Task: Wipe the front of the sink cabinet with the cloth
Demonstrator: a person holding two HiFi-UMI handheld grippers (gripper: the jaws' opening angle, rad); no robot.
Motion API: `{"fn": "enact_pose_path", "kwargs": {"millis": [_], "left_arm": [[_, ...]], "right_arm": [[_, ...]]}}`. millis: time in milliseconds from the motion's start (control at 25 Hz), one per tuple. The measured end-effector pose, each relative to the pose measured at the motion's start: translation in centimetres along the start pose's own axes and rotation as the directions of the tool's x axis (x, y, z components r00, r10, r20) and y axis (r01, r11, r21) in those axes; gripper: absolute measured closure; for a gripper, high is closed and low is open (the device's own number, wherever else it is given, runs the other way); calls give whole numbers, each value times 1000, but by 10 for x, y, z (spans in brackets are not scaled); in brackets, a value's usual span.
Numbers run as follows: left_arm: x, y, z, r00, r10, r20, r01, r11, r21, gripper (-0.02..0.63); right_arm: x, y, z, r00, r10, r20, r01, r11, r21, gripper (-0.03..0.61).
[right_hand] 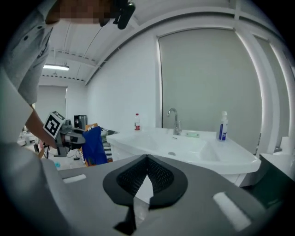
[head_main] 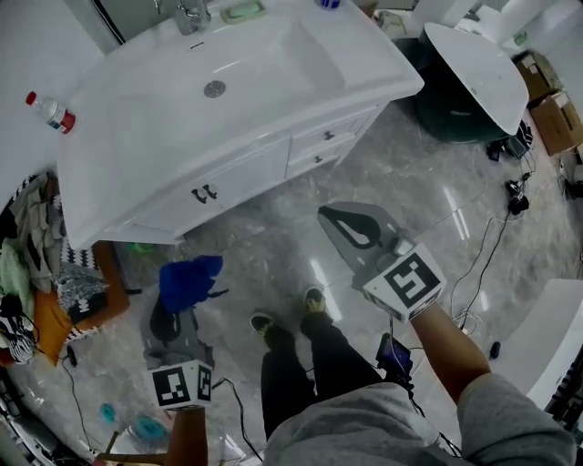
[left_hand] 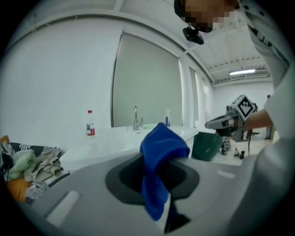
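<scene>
A white sink cabinet (head_main: 273, 164) with two doors and drawers stands under a white basin (head_main: 228, 82). My left gripper (head_main: 173, 314) is shut on a blue cloth (head_main: 187, 282), held in the air short of the cabinet's left end. The cloth (left_hand: 159, 168) bunches between the jaws and hangs down in the left gripper view. My right gripper (head_main: 351, 227) hovers in front of the cabinet's drawers, jaws closed together with nothing between them (right_hand: 146, 177). The right gripper view shows the basin (right_hand: 184, 145) and the cloth (right_hand: 94, 145) at its left.
A water bottle (head_main: 50, 111) and a faucet (head_main: 191, 14) stand on the basin top. A pile of clothes (head_main: 36, 264) lies at the left. A green bin (head_main: 455, 100) with a white round lid stands to the right of the cabinet. Cables trail on the grey floor at right.
</scene>
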State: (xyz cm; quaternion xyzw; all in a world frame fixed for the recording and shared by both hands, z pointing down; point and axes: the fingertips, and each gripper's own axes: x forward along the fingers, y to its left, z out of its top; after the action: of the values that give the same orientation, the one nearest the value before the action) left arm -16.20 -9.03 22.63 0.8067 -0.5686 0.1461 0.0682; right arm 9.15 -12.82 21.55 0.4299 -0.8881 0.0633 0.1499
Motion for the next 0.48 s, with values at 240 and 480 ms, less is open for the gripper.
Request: {"fn": "enact_pose_path", "kwargs": {"millis": [240, 480], "left_arm": [[-51, -25, 99, 998, -5, 55, 10, 996, -93, 540], [-88, -29, 163, 988, 33, 150, -26, 999, -43, 540]], "right_arm": [[-78, -8, 87, 996, -79, 45, 72, 989, 128, 578], [-118, 4, 146, 984, -103, 142, 90, 991, 99, 578]]}}
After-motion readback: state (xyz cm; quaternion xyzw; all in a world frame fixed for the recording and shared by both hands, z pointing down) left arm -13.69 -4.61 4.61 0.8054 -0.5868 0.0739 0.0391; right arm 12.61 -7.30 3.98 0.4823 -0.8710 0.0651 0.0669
